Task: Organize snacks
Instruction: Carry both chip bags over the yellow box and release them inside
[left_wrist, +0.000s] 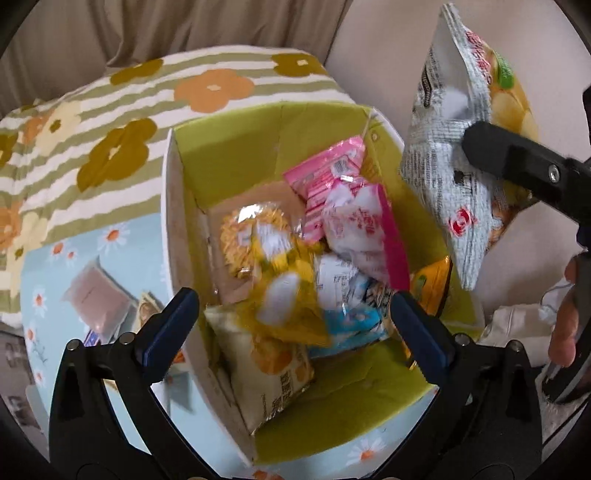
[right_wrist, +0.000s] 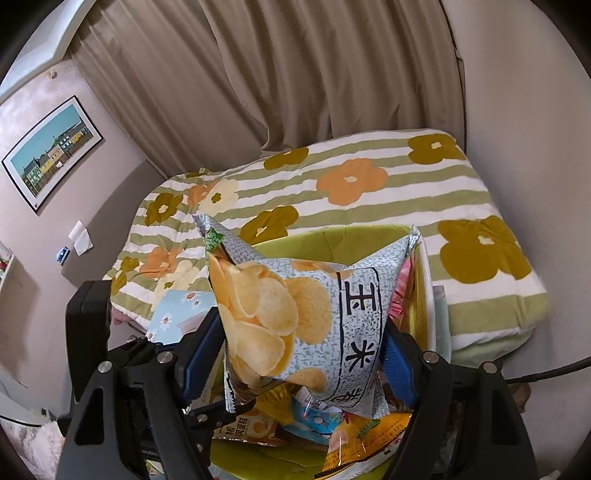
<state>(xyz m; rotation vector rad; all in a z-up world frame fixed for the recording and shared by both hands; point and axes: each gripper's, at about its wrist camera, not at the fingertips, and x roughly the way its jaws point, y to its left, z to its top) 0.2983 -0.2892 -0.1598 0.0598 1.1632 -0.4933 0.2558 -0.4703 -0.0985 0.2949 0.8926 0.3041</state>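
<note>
Hanging upright in the right hand-held gripper (right_wrist: 301, 347), pinched across its width, the chip bag (right_wrist: 295, 314) sits just above the green-lined box (left_wrist: 229, 147) of snacks, while the left hand-held gripper (left_wrist: 291, 325) hovers wide open and empty over it.

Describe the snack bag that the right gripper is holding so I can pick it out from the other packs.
Find the open box with the lime-green lining, in front of the flowered striped quilt. Above its rim hangs a puffy chip bag, clamped between the right gripper's blue pads. Unlike the packs lying in the box, it is silver-grey and speckled, with pale yellow round chips pictured and large dark characters down its front.
</note>
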